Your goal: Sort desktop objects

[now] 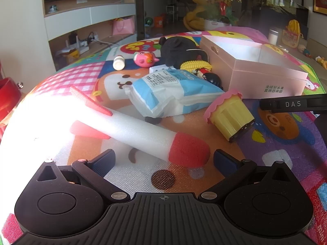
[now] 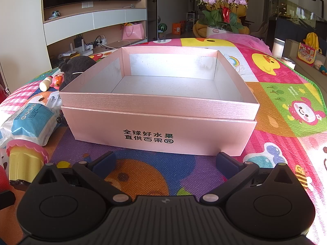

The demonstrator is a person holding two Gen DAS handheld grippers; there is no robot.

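A white foam rocket (image 1: 130, 128) with red tip and fins lies on the colourful play mat, its red tip just ahead of my open, empty left gripper (image 1: 164, 160). Behind it lie a blue-white packet (image 1: 173, 94), a toy cupcake (image 1: 229, 114), a toy corn cob (image 1: 195, 65), a black plush (image 1: 179, 50), a pink toy (image 1: 144, 59) and a small white bottle (image 1: 119, 62). The open pink box (image 2: 163, 110) stands right in front of my open, empty right gripper (image 2: 165, 162); it looks empty inside. The box also shows in the left wrist view (image 1: 265, 77).
The right gripper's body (image 1: 294, 104) reaches in at the right edge of the left wrist view. Strong glare washes out the mat at left. A red object (image 1: 8, 96) sits at the far left. Shelving, a TV and a flower pot (image 2: 220, 16) stand beyond the mat.
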